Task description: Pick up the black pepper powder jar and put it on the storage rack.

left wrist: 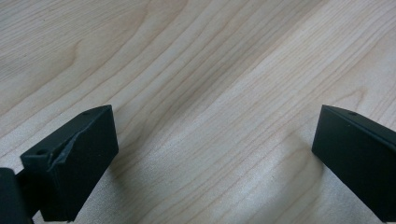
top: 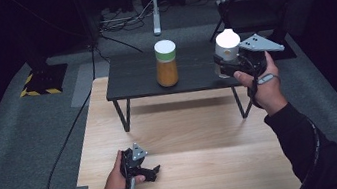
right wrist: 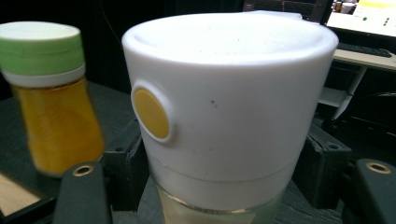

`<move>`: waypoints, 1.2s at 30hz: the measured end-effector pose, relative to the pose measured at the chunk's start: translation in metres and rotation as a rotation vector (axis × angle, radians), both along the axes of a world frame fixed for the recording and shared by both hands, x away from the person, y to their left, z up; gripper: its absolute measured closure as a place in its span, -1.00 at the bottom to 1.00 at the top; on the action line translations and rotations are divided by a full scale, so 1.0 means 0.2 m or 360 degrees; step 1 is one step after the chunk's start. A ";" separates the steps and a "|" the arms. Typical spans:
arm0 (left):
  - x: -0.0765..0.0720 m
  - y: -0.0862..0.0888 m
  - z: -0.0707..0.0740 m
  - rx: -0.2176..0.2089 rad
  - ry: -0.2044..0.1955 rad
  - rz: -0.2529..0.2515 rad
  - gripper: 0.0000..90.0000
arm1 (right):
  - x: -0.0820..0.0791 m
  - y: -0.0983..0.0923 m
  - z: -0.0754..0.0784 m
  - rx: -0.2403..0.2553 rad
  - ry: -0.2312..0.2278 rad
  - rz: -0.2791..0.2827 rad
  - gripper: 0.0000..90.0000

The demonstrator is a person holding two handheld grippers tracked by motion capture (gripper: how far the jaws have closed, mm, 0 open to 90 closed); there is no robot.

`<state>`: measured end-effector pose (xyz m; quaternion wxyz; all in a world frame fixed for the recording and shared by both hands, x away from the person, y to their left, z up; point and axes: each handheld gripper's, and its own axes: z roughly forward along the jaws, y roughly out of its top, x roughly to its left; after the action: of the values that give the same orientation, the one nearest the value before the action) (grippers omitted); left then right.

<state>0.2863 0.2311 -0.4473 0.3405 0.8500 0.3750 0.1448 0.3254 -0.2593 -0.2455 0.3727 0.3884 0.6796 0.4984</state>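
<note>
A pale wooden desk [top: 179, 143] lies on grey carpet in a dark room, a low black desk [top: 139, 78] standing on its far end. There the right claw [top: 227, 67] is clenched on a white-capped jar [top: 227, 45], near an orange jar [top: 166, 63]. The left claw [top: 154, 171] rests released on the pale wood.

My right hand-held gripper [right wrist: 224, 163] is clamped on a white-capped clear glass jar [right wrist: 229, 112], one black jaw each side of it. The cap's round yellow button [right wrist: 150, 113] faces left of camera. Behind-left, a green-lidded bottle of orange powder [right wrist: 51, 98] stands on the dark table [right wrist: 109, 109]. A monitor [right wrist: 364, 16] is lit top right.
</note>
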 end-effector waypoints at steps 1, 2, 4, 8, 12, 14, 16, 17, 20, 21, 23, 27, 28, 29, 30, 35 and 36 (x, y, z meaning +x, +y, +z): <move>0.00 0.00 0.00 0.0000 0.0000 0.0000 -0.99 | 0.01 0.00 0.00 0.0001 -0.0003 -0.0003 -0.33; 0.00 0.00 0.00 0.0000 0.0000 0.0000 -0.99 | 0.02 0.01 0.00 -0.0002 -0.0003 -0.0009 -0.33; 0.00 0.00 0.00 0.0000 0.0000 0.0000 -0.99 | 0.04 0.02 0.00 -0.0005 -0.0001 -0.0019 -0.33; 0.00 0.00 0.00 -0.0001 0.0000 0.0000 -0.99 | 0.08 0.03 0.00 0.0002 0.0006 -0.0032 -0.33; 0.00 0.00 0.00 -0.0001 0.0000 0.0002 -0.99 | 0.11 0.05 -0.01 0.0020 0.0012 -0.0045 -0.33; 0.00 0.00 0.00 0.0000 0.0000 0.0000 -0.99 | 0.13 0.06 -0.02 0.0018 0.0016 -0.0044 -0.33; 0.00 0.00 0.00 0.0000 0.0000 0.0001 -0.99 | 0.14 0.07 -0.02 0.0016 0.0022 -0.0043 -0.33; 0.00 0.00 0.00 0.0000 -0.0001 0.0000 -0.99 | 0.15 0.08 -0.03 0.0016 0.0023 -0.0043 -0.33; 0.00 0.00 0.00 0.0000 -0.0001 0.0001 -0.99 | 0.17 0.09 -0.04 0.0027 0.0041 -0.0048 -0.33; 0.00 0.00 0.00 0.0000 -0.0001 0.0001 -0.99 | 0.18 0.09 -0.04 0.0033 0.0047 -0.0049 -0.33; 0.00 0.00 0.00 0.0000 -0.0001 0.0001 -0.99 | 0.19 0.10 -0.05 0.0039 0.0059 -0.0050 -0.33; 0.00 0.00 0.00 0.0000 0.0000 0.0000 -0.99 | 0.20 0.09 -0.07 0.0064 0.0077 -0.0041 -0.33; 0.00 0.00 0.00 -0.0001 0.0000 0.0001 -0.99 | 0.21 0.10 -0.08 0.0067 0.0079 -0.0041 -0.33; 0.00 0.00 0.00 0.0000 0.0000 0.0001 -0.99 | 0.21 0.09 -0.08 0.0068 0.0081 -0.0038 -0.33; 0.00 0.00 0.00 0.0000 0.0000 0.0001 -0.99 | 0.21 0.09 -0.09 0.0068 0.0083 -0.0036 -0.33; 0.00 0.00 0.00 0.0000 0.0000 0.0001 -0.99 | 0.22 0.09 -0.10 0.0079 0.0105 -0.0025 -0.33; 0.00 0.00 0.00 0.0000 -0.0001 0.0001 -0.99 | 0.22 0.09 -0.10 0.0081 0.0108 -0.0023 -0.33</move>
<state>0.2862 0.2310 -0.4474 0.3406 0.8499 0.3751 0.1450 0.3699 -0.2417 -0.2664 0.3431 0.4193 0.6761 0.4994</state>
